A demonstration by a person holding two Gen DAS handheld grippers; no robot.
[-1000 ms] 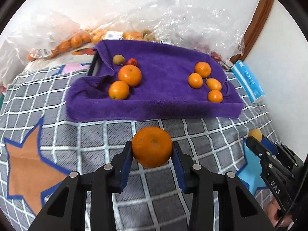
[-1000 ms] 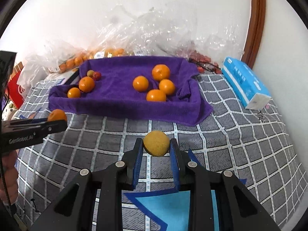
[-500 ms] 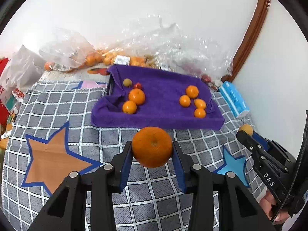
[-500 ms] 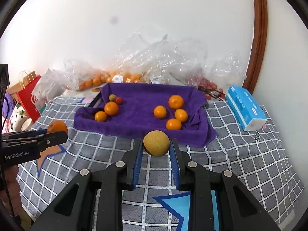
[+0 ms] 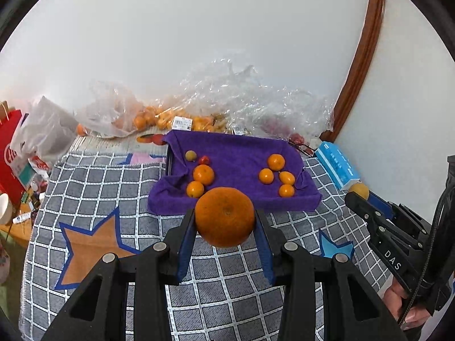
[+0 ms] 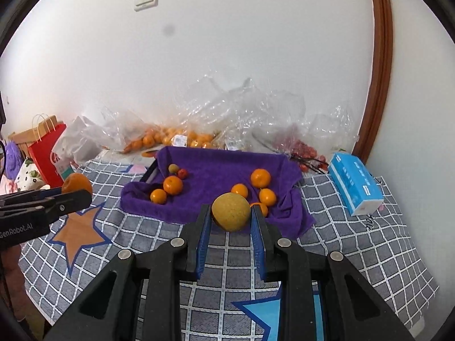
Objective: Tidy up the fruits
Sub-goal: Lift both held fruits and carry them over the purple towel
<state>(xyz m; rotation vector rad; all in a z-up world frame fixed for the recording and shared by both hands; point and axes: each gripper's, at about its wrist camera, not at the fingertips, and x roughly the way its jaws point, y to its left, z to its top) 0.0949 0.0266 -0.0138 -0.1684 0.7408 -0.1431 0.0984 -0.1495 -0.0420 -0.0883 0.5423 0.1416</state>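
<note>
My left gripper (image 5: 224, 221) is shut on a large orange (image 5: 224, 216), held in the air over the checked blanket. My right gripper (image 6: 231, 213) is shut on a yellow round fruit (image 6: 231, 211). Beyond both lies a purple towel-lined tray (image 5: 236, 153) (image 6: 221, 164). On its left sit two oranges (image 5: 203, 174), a small greenish fruit (image 5: 190, 155) and a small red one (image 5: 204, 159). On its right sits a cluster of several smaller oranges (image 5: 275, 162) (image 6: 260, 178). Each gripper shows in the other's view, the right gripper (image 5: 359, 196) at the right edge, the left gripper (image 6: 81, 191) at the left edge.
A grey checked blanket (image 5: 113, 176) with star patches covers the bed. Clear plastic bags with more oranges (image 5: 148, 119) and red fruit lie along the wall. A blue tissue pack (image 6: 355, 184) lies at the right, a red paper bag (image 6: 47, 156) at the left.
Both grippers have risen and pulled back from the tray, each keeping its fruit; the tray now looks smaller and farther, and more of the wall shows.
</note>
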